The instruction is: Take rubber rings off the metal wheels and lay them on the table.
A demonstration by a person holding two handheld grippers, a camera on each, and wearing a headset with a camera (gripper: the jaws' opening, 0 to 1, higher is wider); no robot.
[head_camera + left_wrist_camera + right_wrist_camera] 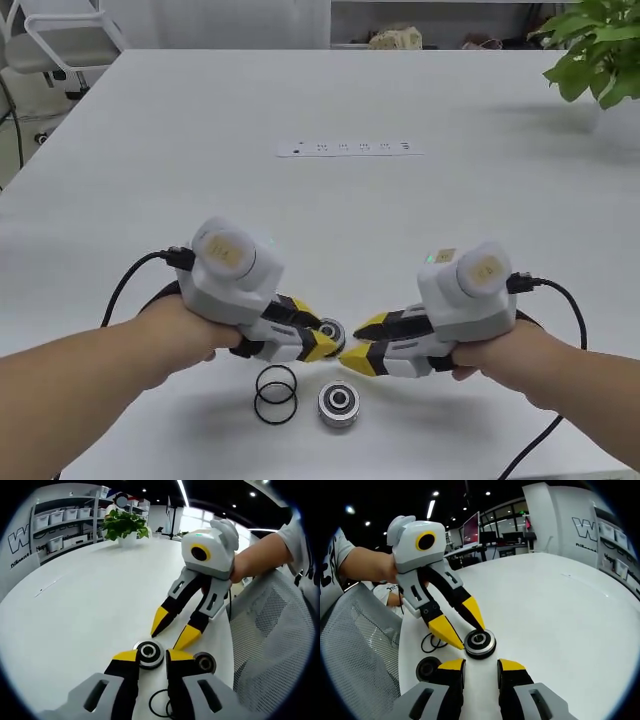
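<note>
My left gripper (328,340) (150,656) is shut on a metal wheel (331,330) (149,653) (480,644) with a dark outer band, held just above the white table (330,210). My right gripper (352,345) (482,666) faces it tip to tip, open and holding nothing, its fingertips (161,621) a short way from the wheel. A second metal wheel (338,403) (205,662) (427,669) lies flat on the table below the grippers. Two black rubber rings (276,393) (431,643) lie overlapping just left of it.
A white power strip (350,148) lies mid-table, far from the grippers. A potted plant (595,50) stands at the back right corner. Black cables (130,280) trail from both grippers. A mesh chair (265,630) is by the near table edge.
</note>
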